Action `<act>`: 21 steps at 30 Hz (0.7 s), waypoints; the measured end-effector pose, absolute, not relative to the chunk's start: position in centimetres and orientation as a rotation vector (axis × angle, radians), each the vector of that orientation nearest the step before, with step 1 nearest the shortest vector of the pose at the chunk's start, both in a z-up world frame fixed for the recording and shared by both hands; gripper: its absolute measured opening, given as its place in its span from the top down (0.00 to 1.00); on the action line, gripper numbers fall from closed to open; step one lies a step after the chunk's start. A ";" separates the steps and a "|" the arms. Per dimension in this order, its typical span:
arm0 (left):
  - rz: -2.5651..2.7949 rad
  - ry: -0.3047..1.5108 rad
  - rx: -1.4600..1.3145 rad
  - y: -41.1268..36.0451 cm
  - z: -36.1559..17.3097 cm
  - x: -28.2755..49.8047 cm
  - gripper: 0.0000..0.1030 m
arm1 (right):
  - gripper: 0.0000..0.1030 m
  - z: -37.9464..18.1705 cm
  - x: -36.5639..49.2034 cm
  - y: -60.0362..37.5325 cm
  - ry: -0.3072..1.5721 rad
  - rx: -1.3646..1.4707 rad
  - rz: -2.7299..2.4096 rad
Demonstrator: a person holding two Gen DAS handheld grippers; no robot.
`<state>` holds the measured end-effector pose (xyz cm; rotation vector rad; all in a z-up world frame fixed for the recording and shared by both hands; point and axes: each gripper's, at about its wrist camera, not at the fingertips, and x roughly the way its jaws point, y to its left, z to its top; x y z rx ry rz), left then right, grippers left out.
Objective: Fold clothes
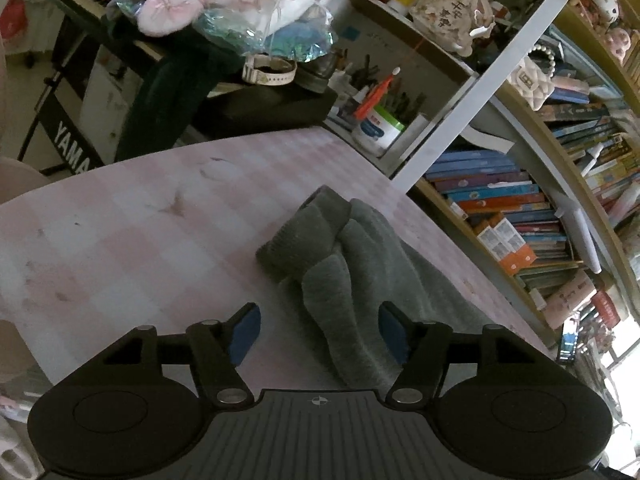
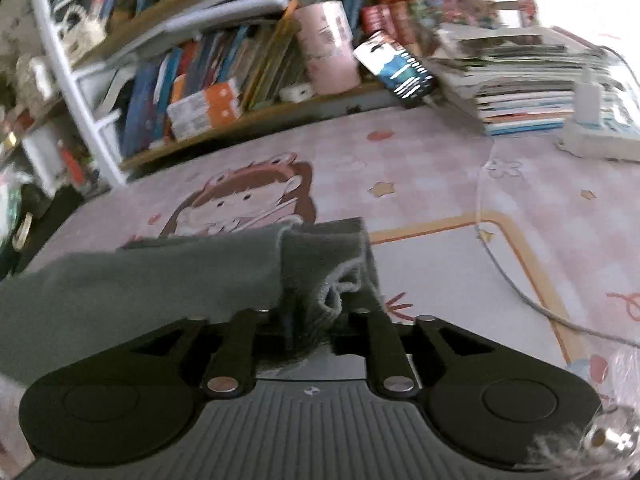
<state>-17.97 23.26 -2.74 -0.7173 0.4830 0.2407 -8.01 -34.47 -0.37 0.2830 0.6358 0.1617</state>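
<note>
Left gripper (image 1: 319,332) seen wide, blue pads (image 1: 245,334) clear of cloth, nothing pinched; near fold of grey knitted garment (image 1: 352,264) lain between them. Right gripper (image 2: 310,316) seen narrowly parted, finger ends hidden under garment hem (image 2: 320,268); grip on cloth cannot be told. Garment spread on pink checked tabletop (image 1: 120,220) with cartoon girl print (image 2: 248,200). Beyond, wooden bookshelf of stacked books (image 1: 520,208) and black phone (image 2: 396,68) propped
</note>
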 end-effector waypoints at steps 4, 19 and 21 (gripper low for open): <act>0.244 0.473 -0.738 23.4 -2.8 -17.7 0.34 | 0.43 1.0 -8.9 -34.9 0.559 0.258 0.089; 0.254 0.387 -0.852 22.6 -3.6 -16.1 0.33 | 0.23 2.1 -9.8 -25.5 0.419 0.053 0.327; 0.244 0.397 -0.866 22.4 -3.8 -15.6 0.46 | 0.23 1.8 -9.2 -24.0 0.449 0.064 0.393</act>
